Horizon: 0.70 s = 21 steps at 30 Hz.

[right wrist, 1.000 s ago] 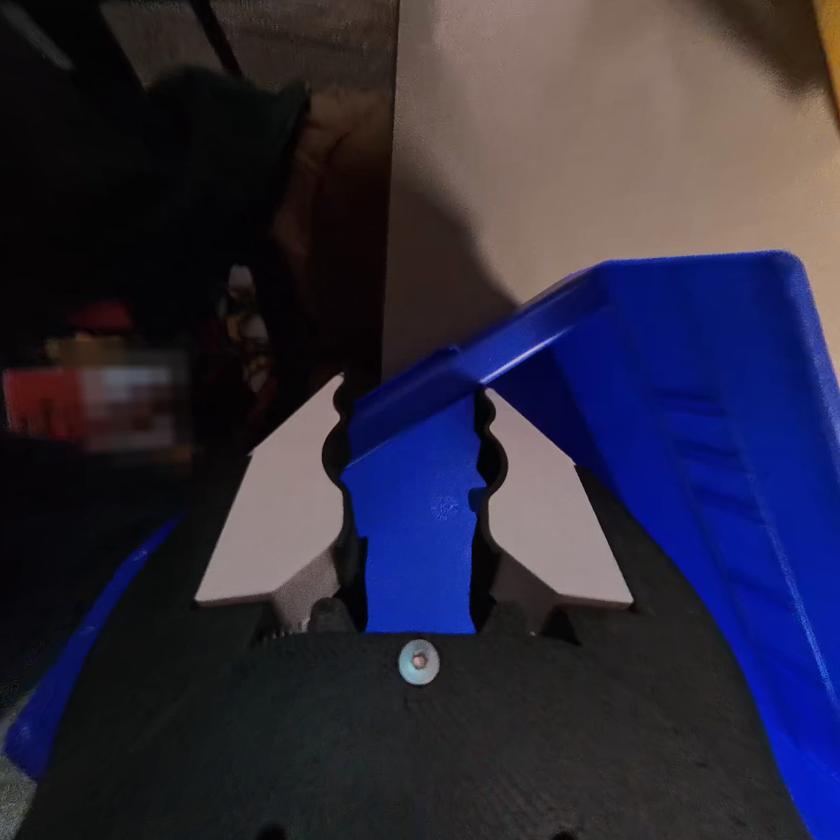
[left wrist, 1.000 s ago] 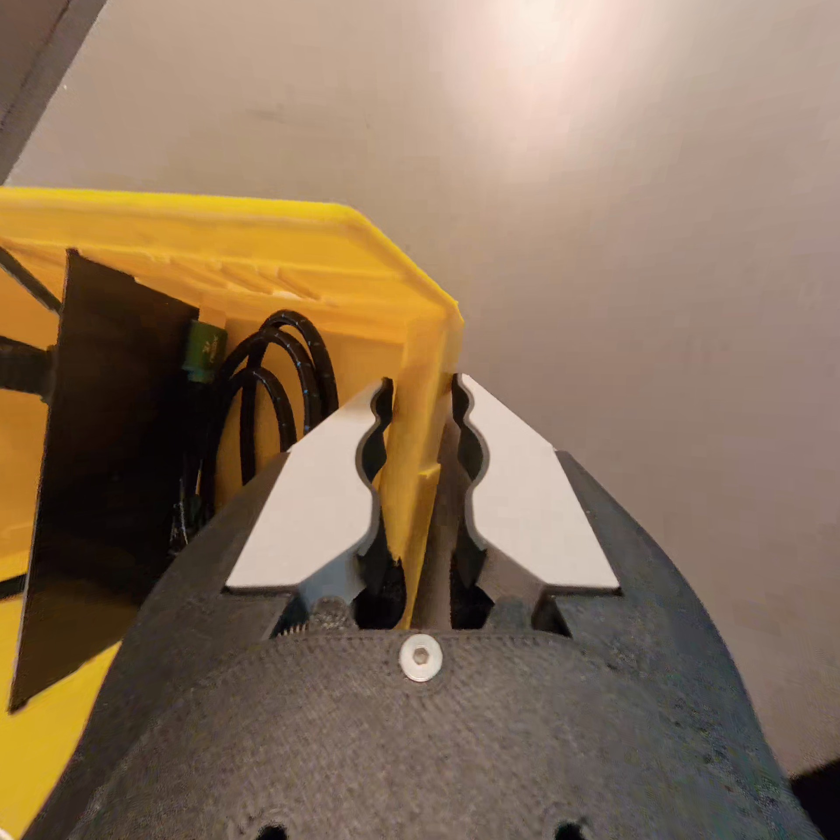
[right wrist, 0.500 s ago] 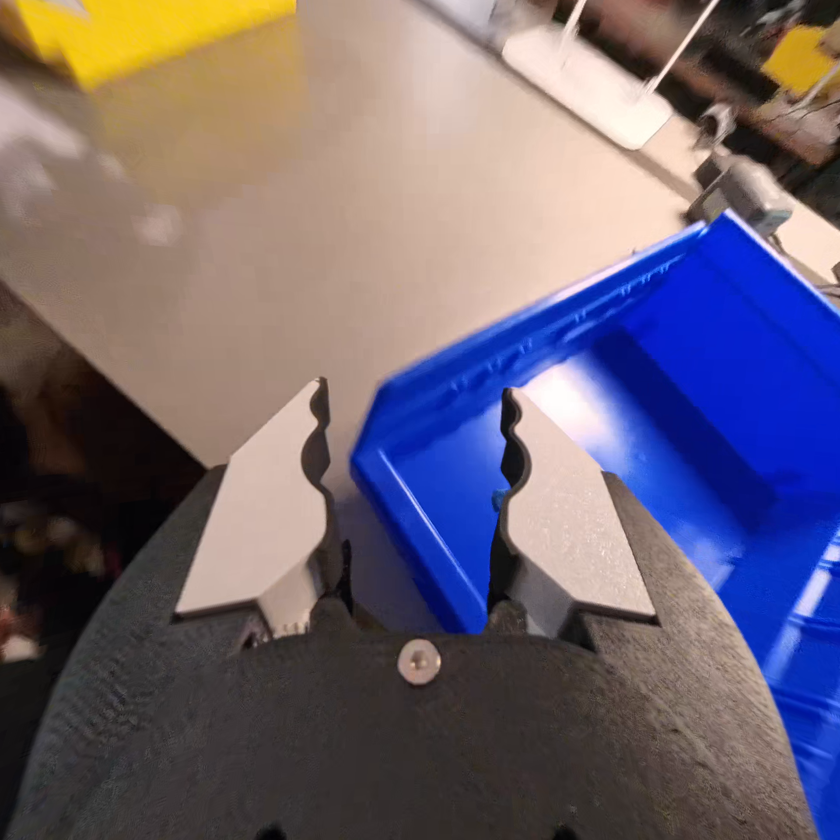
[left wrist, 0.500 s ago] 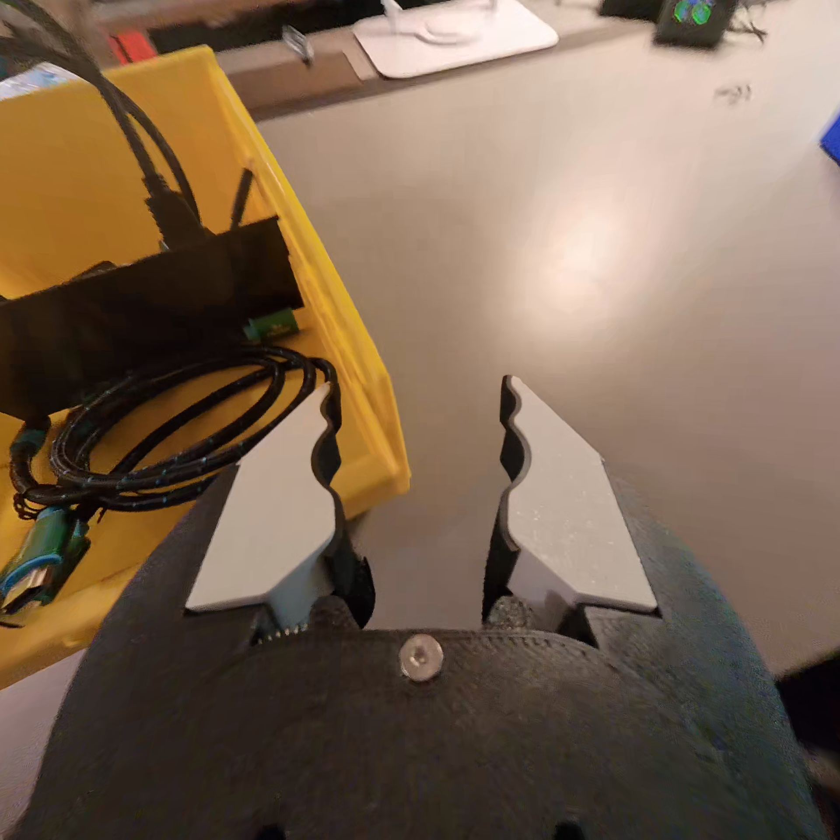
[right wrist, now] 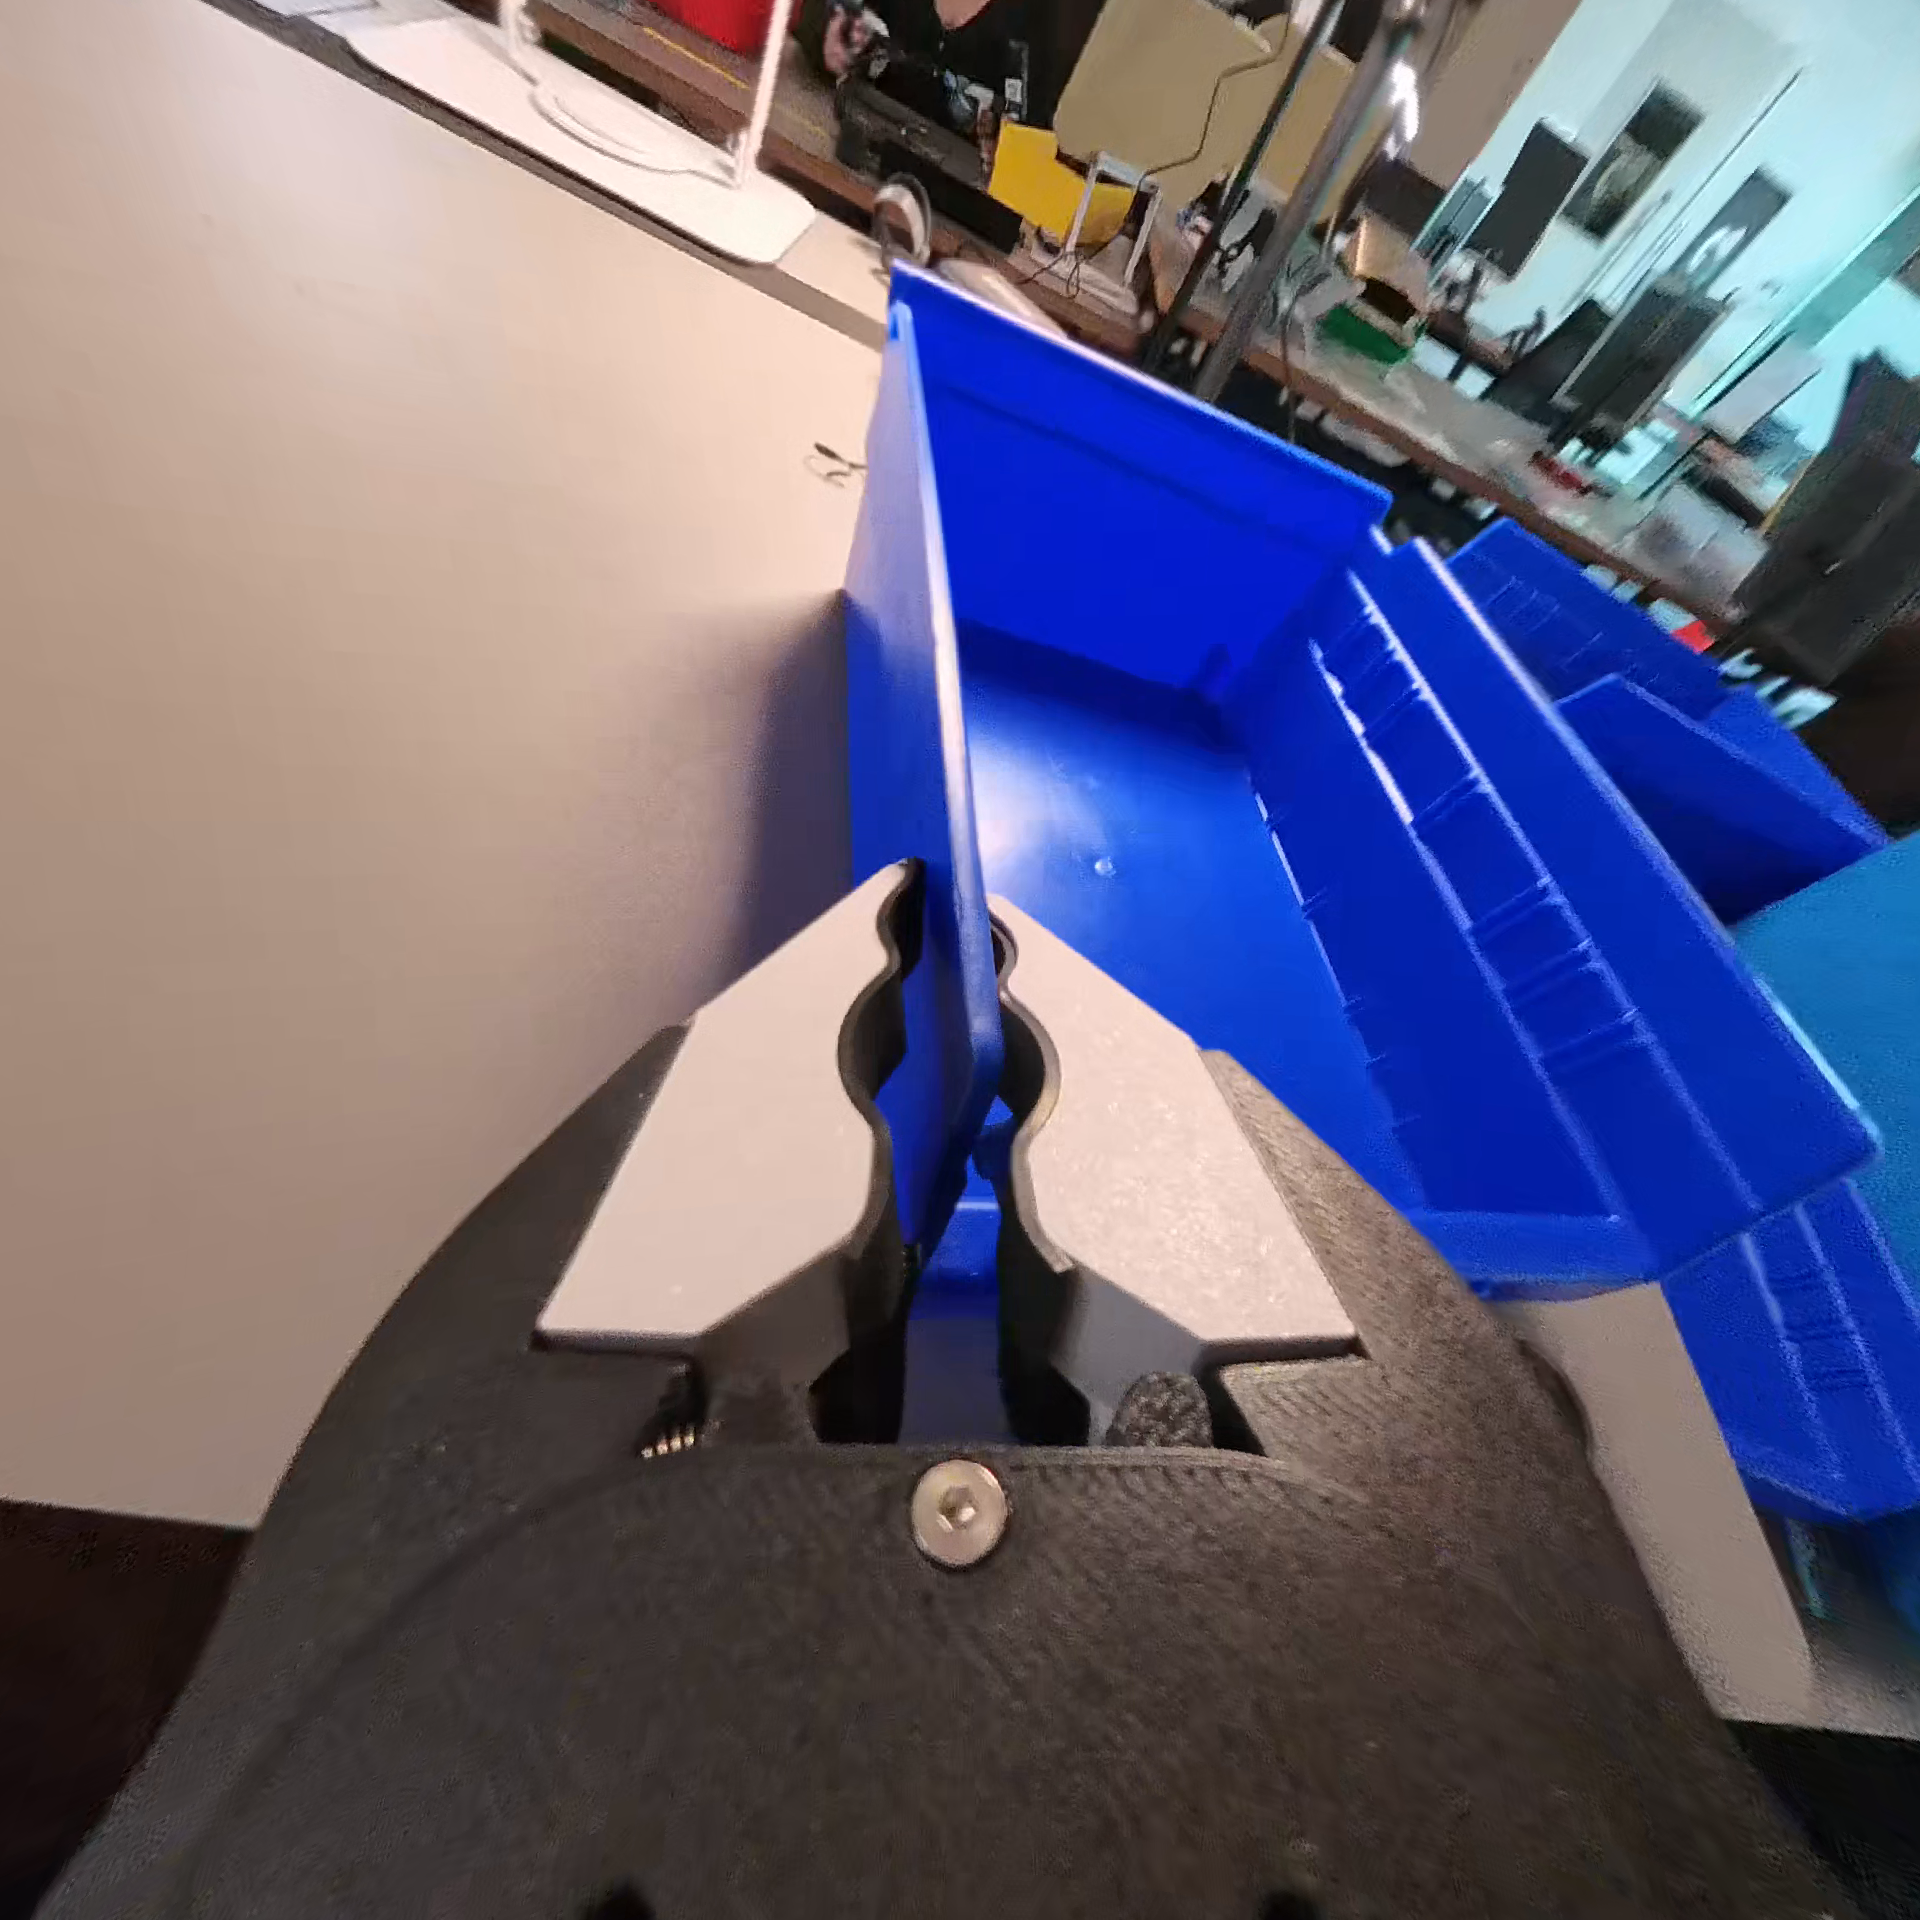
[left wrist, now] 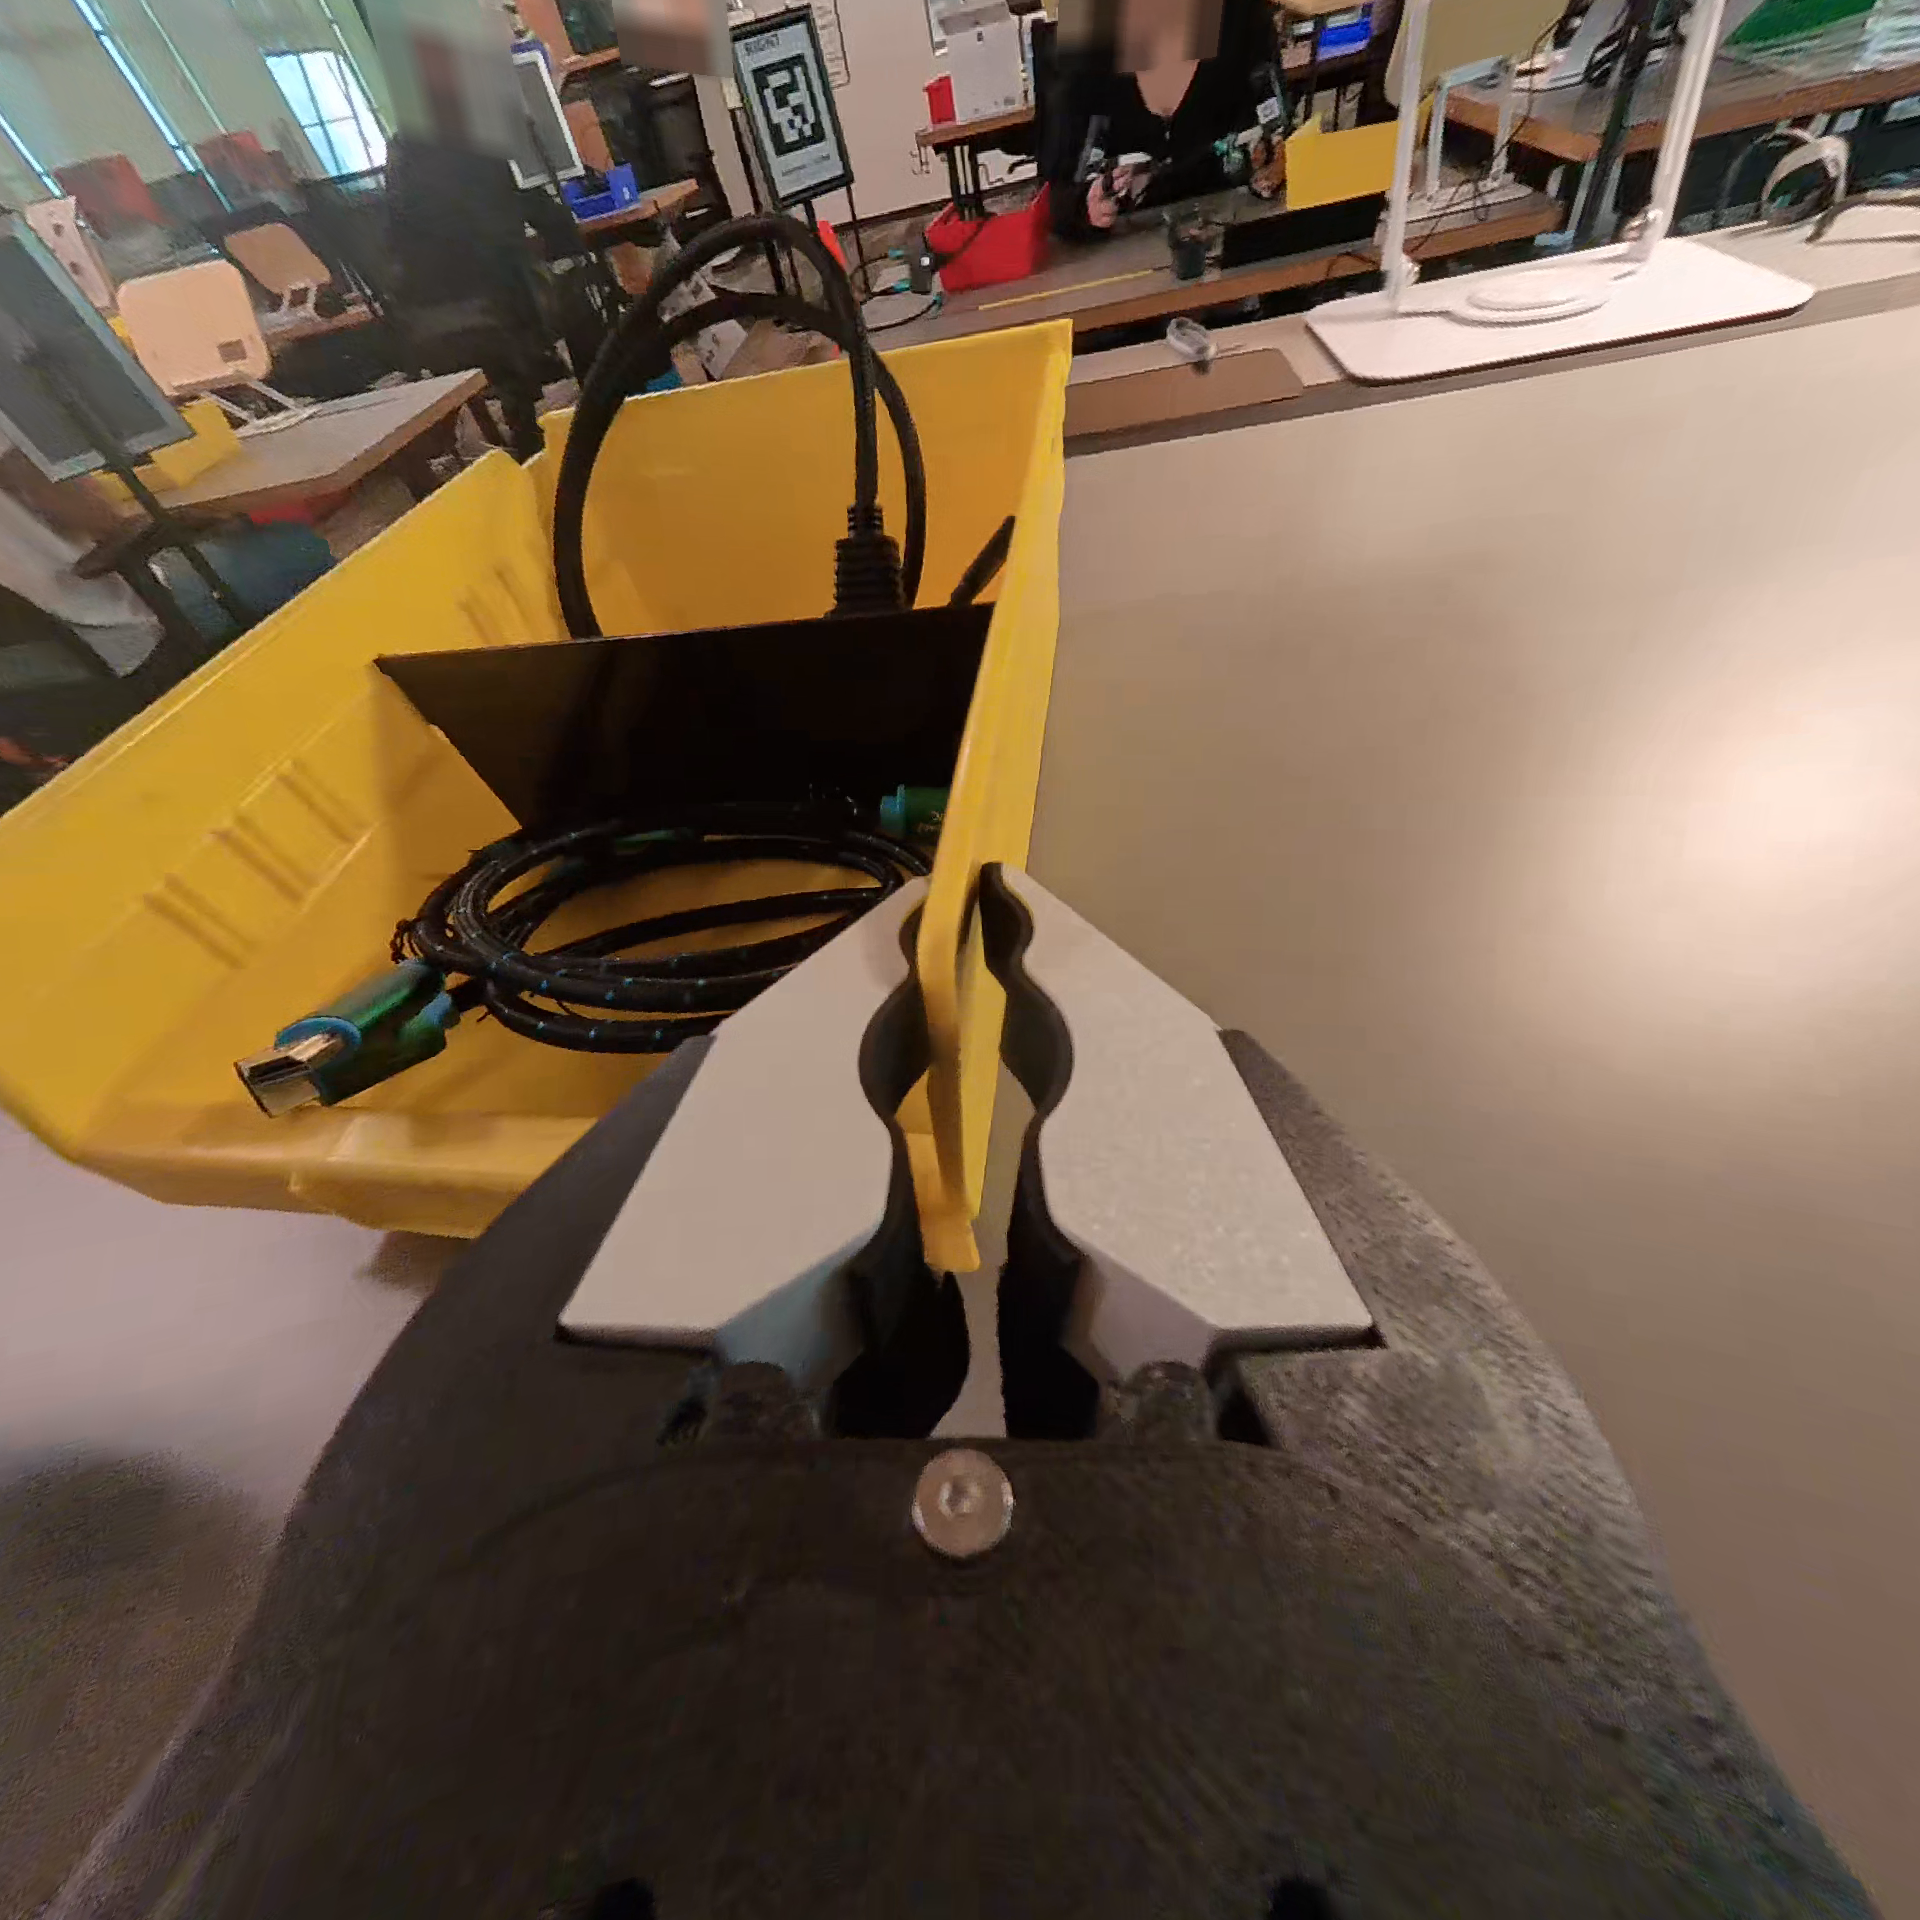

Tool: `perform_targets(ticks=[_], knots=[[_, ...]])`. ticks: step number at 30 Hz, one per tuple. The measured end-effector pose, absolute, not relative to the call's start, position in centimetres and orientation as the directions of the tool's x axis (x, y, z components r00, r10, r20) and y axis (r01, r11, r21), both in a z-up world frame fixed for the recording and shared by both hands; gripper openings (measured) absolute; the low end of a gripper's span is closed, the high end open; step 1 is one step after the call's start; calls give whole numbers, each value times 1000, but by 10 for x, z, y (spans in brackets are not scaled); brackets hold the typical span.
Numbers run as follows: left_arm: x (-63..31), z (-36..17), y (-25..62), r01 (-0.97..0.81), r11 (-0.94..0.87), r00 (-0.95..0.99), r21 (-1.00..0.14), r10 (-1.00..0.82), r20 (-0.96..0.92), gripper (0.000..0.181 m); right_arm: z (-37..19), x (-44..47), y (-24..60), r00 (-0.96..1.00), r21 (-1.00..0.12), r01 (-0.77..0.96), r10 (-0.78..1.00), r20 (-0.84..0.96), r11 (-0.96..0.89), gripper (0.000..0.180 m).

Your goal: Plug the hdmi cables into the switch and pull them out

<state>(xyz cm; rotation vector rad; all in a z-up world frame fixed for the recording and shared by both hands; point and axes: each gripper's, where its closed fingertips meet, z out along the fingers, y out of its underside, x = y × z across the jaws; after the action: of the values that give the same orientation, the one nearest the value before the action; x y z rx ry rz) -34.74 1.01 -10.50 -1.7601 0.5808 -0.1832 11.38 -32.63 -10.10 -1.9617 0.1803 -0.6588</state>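
Having gaped earlier, left claw (left wrist: 951, 914) clamps yellow bin (left wrist: 260, 831); right claw (right wrist: 951, 904) clamps blue bin (right wrist: 1455, 935).

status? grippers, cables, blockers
Left gripper shut on yellow bin wall. Right gripper shut on blue bin wall. HDMI cable coiled beside switch, untouched.

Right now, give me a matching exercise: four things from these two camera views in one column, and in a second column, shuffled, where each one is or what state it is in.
Things:
1. left tongs
2. right tongs
3. braided cable coil
4. black switch

States:
A. leaning tilted in the yellow bin, a black cable plugged into its top
B. shut on the blue bin's wall
C. lying loose on the yellow bin's floor
D. shut on the yellow bin's wall

Pairs: 1-D, 2-B, 3-C, 4-A
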Motion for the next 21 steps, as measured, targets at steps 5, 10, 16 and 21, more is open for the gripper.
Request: perform_targets(ticks=[5, 10, 16, 21], knots=[[-363, -106, 27, -314, -170, 872, -934, -440, -213, 5, -101, 144, -321, 816, -846, 178, -404, 413, -503, 5], [-380, -106, 44, -295, -227, 871, -928, -463, -164, 5, -102, 178, -298, 835, -854, 156, -395, 382, -496, 5], [-402, -107, 63, -255, -260, 887, -931, -447, -118, 5, -102, 200, -275, 821, -853, 137, -424, 382, -503, 5], [-405, -107, 78, -250, -270, 895, -930, -432, -115, 6, -102, 201, -271, 827, -863, 103, -440, 350, -494, 5]])
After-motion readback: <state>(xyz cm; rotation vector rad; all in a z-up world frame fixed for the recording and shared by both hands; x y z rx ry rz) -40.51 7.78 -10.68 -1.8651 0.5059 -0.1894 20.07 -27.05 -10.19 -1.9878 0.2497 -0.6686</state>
